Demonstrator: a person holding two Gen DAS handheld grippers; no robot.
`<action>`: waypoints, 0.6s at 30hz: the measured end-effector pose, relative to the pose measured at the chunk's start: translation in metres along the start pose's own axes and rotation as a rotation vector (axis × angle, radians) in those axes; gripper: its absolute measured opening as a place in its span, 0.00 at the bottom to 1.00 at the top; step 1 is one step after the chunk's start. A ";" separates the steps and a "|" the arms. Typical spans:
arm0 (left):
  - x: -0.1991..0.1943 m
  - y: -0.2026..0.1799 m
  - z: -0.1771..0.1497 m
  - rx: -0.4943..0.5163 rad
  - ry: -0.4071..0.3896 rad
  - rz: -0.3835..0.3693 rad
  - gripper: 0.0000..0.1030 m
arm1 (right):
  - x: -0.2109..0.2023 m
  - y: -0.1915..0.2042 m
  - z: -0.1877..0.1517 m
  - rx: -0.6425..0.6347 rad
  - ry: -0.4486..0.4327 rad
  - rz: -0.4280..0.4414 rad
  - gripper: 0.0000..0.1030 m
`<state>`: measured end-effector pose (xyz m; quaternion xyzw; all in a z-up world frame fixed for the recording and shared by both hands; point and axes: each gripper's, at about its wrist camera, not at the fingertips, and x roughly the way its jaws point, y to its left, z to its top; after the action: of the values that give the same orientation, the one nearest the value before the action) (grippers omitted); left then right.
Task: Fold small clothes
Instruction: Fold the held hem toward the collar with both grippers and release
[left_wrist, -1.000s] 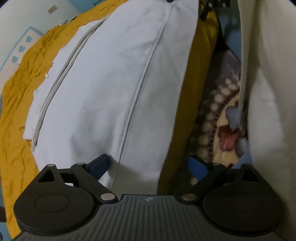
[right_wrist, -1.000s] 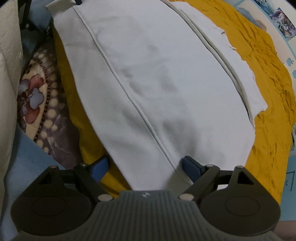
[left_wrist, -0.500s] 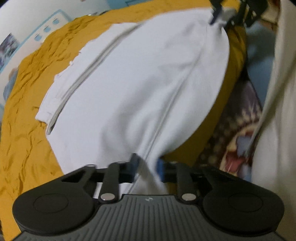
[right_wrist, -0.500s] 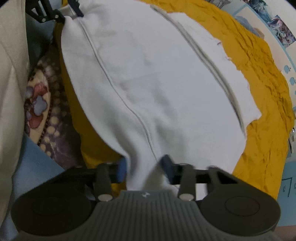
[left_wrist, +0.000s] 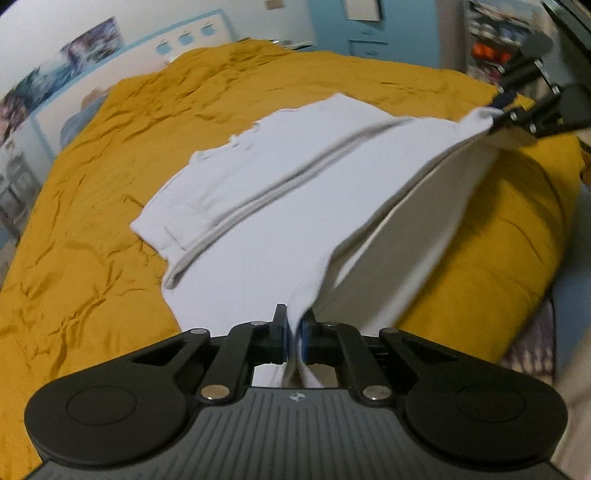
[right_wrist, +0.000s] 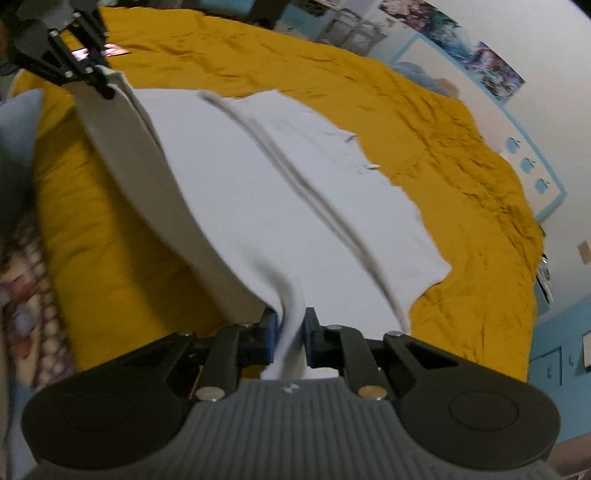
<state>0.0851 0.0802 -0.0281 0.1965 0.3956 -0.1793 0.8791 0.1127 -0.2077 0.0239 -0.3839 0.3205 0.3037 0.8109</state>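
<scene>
At the bottom centre of the left wrist view, the left gripper (left_wrist: 294, 334) is seen with its blue pads closed down on a pinch of the white garment (left_wrist: 258, 221); its jaws have just been closing, and the cloth now runs between them with no gap left. At the bottom centre of the right wrist view the same is shown for the right gripper (right_wrist: 290, 341), whose jaws have likewise just been closing and are now clamped on a bunched fold of the near hem of the white garment (right_wrist: 258, 206). From each grip the near edge is drawn up off the yellow bedspread (left_wrist: 110, 240), so that a shaded underside is exposed along the right of the left view and the left of the right view, while the far half of the garment, with its double seam, lies flat in the middle of both frames. The opposite gripper can be made out in each view, holding the other corner at the upper right and the upper left. Further off, the bedspread is wrinkled and bare, and pale blue walls with posters are seen along the top edge. The step in hand is judged to be the first fold, with the near edge lifted. The next move calls for both corners to be carried together over the flat half, kept level and taut, and laid on the far edge before release.
</scene>
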 end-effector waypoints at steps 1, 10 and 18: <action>0.007 0.007 0.004 -0.028 0.002 0.000 0.07 | 0.009 -0.005 0.004 0.015 0.002 -0.007 0.06; 0.074 0.073 0.003 -0.316 0.095 -0.107 0.25 | 0.093 -0.034 0.023 0.145 0.081 0.044 0.08; 0.078 0.116 -0.011 -0.551 0.067 -0.177 0.35 | 0.108 -0.063 0.020 0.293 0.070 0.050 0.38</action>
<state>0.1814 0.1725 -0.0703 -0.0791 0.4740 -0.1347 0.8666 0.2310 -0.1980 -0.0205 -0.2637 0.3991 0.2600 0.8388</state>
